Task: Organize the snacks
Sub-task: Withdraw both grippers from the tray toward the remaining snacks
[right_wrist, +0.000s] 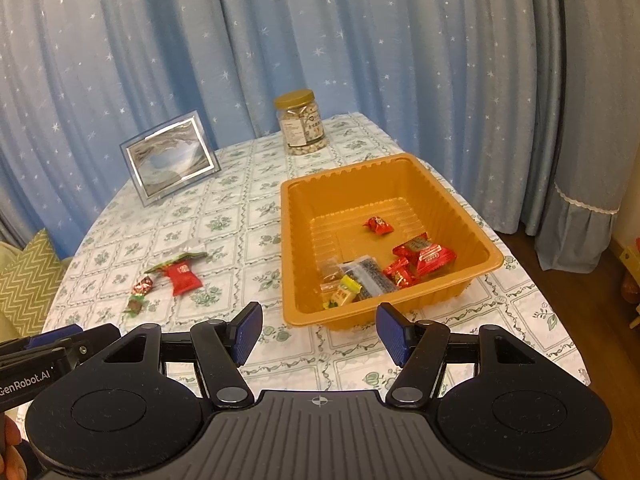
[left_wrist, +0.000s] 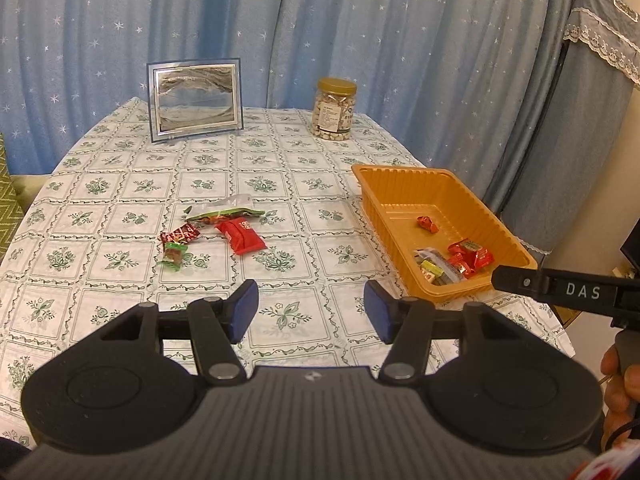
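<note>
Flanking snacks: frame, jar.

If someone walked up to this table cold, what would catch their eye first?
Probably the orange plastic tray at the table's right edge, with red-wrapped candies piled in its near corner. Next, the loose snacks clustered on the floral tablecloth to its left, and the gold-lidded jar of nuts near the curtain.

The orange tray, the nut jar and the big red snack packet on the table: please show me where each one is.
orange tray (right_wrist: 288, 248): right wrist view, on its left wall.
nut jar (left_wrist: 334, 114): left wrist view, on its label.
big red snack packet (left_wrist: 241, 237): left wrist view, on the middle of the wrapper.
</note>
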`<control>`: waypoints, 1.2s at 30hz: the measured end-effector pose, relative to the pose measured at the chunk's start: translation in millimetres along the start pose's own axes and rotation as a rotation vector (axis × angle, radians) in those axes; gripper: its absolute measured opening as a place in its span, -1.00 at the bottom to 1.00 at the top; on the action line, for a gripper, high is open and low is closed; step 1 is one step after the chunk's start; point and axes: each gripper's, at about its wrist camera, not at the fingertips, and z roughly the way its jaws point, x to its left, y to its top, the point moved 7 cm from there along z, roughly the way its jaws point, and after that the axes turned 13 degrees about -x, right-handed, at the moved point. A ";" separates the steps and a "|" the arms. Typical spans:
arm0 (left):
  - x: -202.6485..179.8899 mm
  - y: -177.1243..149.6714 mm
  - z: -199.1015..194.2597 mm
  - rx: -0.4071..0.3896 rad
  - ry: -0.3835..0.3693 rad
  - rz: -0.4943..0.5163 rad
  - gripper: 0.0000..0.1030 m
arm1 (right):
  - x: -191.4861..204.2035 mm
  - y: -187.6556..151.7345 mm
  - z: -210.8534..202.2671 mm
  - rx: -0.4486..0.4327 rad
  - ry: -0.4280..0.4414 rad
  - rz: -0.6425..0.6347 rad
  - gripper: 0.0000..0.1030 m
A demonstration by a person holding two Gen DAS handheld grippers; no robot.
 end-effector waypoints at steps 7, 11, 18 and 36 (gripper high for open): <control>8.0 -0.3 -6.0 -0.007 0.010 -0.005 0.24 | 5.3 -2.1 -3.2 0.005 0.007 -0.011 0.23; 15.5 -0.8 -8.5 -0.009 0.025 -0.011 0.34 | 8.1 -2.4 -4.0 0.005 0.009 -0.013 0.23; 35.3 0.3 -14.6 -0.020 0.066 -0.026 0.44 | 19.6 -4.7 -3.5 0.008 0.029 -0.028 0.23; 95.8 9.2 -15.1 -0.038 0.191 -0.047 0.63 | 63.4 -17.0 11.8 0.033 0.103 -0.082 0.23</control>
